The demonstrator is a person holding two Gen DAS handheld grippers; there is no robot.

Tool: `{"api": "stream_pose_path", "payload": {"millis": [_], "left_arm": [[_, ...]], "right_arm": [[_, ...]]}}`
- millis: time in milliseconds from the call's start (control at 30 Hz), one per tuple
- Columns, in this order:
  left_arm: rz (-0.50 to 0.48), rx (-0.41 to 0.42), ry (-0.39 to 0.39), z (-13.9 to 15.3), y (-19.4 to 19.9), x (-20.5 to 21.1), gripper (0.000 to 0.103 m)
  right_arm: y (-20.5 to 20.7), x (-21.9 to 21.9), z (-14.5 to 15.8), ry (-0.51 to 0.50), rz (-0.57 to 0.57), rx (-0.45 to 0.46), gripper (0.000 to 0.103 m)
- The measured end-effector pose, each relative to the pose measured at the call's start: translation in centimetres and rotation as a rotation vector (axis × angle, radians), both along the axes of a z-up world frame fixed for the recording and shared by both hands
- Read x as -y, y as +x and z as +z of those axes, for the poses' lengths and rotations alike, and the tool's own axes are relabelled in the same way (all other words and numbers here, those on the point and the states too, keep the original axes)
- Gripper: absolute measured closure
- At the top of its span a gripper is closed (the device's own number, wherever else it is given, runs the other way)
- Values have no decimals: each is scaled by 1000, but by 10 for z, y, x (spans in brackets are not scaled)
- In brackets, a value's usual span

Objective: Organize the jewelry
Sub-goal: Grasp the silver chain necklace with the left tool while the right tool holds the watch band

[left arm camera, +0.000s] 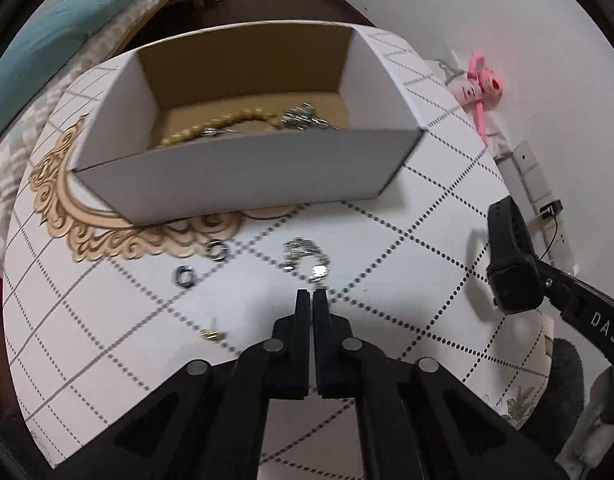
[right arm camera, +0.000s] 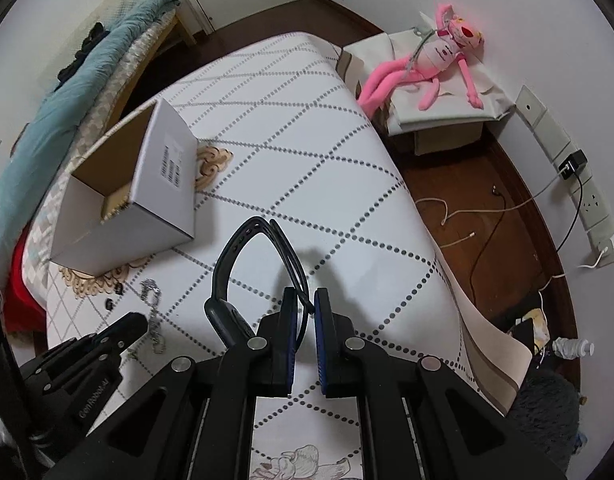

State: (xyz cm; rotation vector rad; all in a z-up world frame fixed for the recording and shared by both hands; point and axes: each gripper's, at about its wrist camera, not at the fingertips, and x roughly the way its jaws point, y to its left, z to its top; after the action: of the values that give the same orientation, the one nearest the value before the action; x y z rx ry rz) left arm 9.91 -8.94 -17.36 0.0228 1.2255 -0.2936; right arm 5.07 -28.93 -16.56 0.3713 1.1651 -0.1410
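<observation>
An open white cardboard box (left arm camera: 243,176) stands on the tabletop (left arm camera: 387,240), which is covered in a white cloth with a dotted diamond grid and a tan ornamental print, and everything else is placed here against that box. Inside it, on the brown floor, lie a yellowish bead bracelet (left arm camera: 211,126) and, to the right of that, a heap of silver chain (left arm camera: 305,118). Just in front of the box's near wall, on the cloth, sit two dark metal rings (left arm camera: 217,250) close together, and a little to their right a silver chain bracelet (left arm camera: 305,258) lies loosely curled. Nearer the camera than the rings is a small gold-coloured piece (left arm camera: 211,334), too blurred to identify. The left hand-held gripper (left arm camera: 311,300) hovers in front of the box, just short of the silver bracelet, its two fingers pressed together with nothing between them. The right hand-held gripper (right arm camera: 305,304) is off to the right of the box and above the cloth, its fingers clamped on the strap of a black smartwatch (right arm camera: 227,312); the strap loops forward and the watch body hangs to the left of the fingers. Beyond the tabletop, far right of the box, a pink plush toy (right arm camera: 435,60) lies on a covered stand.
</observation>
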Motion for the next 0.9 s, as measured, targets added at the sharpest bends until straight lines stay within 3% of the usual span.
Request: {"api": "stream_pose_path", "payload": {"millis": [333,433,467,500,567,733,900], "left_arm": [[40,44,-97,38,-6,-31,103],[72,22,-148,32,5,-27,99],[75,7,-146,29,9,-26,94],[77,-2,-140,24,13,-22,88],[67,-5,-122,13,19,-11,64],[-8,-19,-11,-10,25,18,63],[-66,64,117,-13,18,40,63]], "right_arm": [[3,-11,24,28,25,57,94],[6,-12,23,17,26,57,94],[7,-12,20,14,21,52,94],[8,-10,18,13,18,49,94],[9,-8,10,12,9,33,94],[9,-1,-2,16,-10,7,94],[10,5,-6,19,-23,3,94]]}}
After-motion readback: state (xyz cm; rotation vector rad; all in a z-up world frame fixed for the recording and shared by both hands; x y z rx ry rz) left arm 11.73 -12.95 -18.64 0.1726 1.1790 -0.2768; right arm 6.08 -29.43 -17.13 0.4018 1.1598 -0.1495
